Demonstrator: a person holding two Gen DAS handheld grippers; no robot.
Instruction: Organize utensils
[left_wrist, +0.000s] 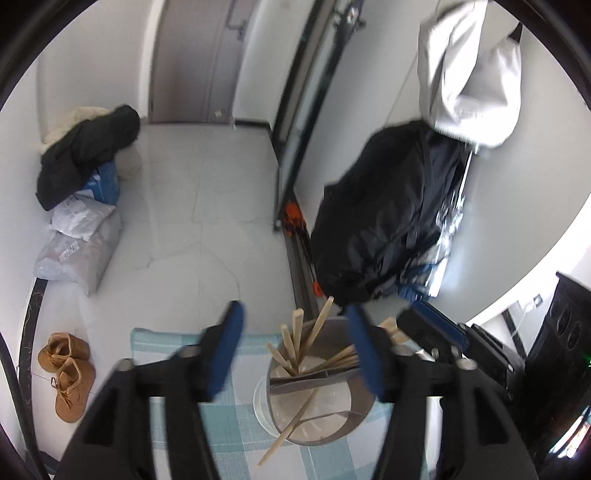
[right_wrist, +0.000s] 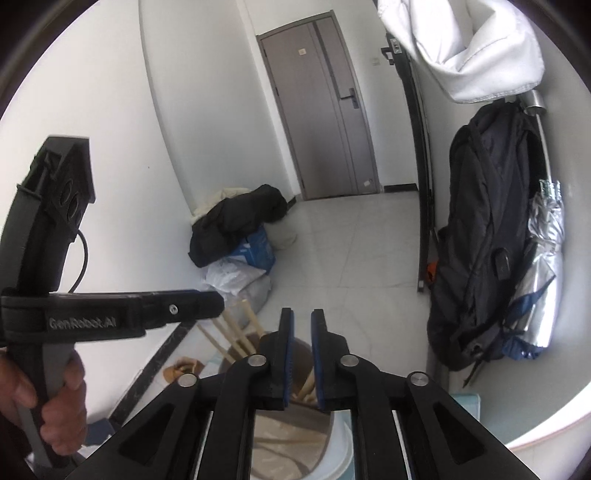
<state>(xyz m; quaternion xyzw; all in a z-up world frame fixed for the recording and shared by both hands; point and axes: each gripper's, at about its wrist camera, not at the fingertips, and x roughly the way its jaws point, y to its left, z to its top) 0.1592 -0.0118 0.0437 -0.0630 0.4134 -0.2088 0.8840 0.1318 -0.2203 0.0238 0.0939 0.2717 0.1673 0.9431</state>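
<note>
A round metal utensil holder (left_wrist: 354, 417) with a divider stands on a blue checked cloth (left_wrist: 221, 424). Several wooden chopsticks (left_wrist: 295, 343) stick up from its far compartment. One chopstick (left_wrist: 284, 435) slants over the near rim, its low end on the cloth. My left gripper (left_wrist: 293, 310) is open above the holder, blue pads wide apart, nothing between them. My right gripper (right_wrist: 302, 321) hangs over the same holder (right_wrist: 295, 428), its pads a narrow gap apart and empty. A hand (right_wrist: 55, 406) holds the left gripper's body (right_wrist: 110, 310) at the left of the right wrist view.
A black backpack (left_wrist: 384, 221) and a white garment (left_wrist: 469, 70) hang on the wall to the right. Brown shoes (left_wrist: 68, 369) sit on the floor at left. Bags and a dark jacket (left_wrist: 85, 155) are piled by the far wall. A grey door (right_wrist: 321, 110) is at the back.
</note>
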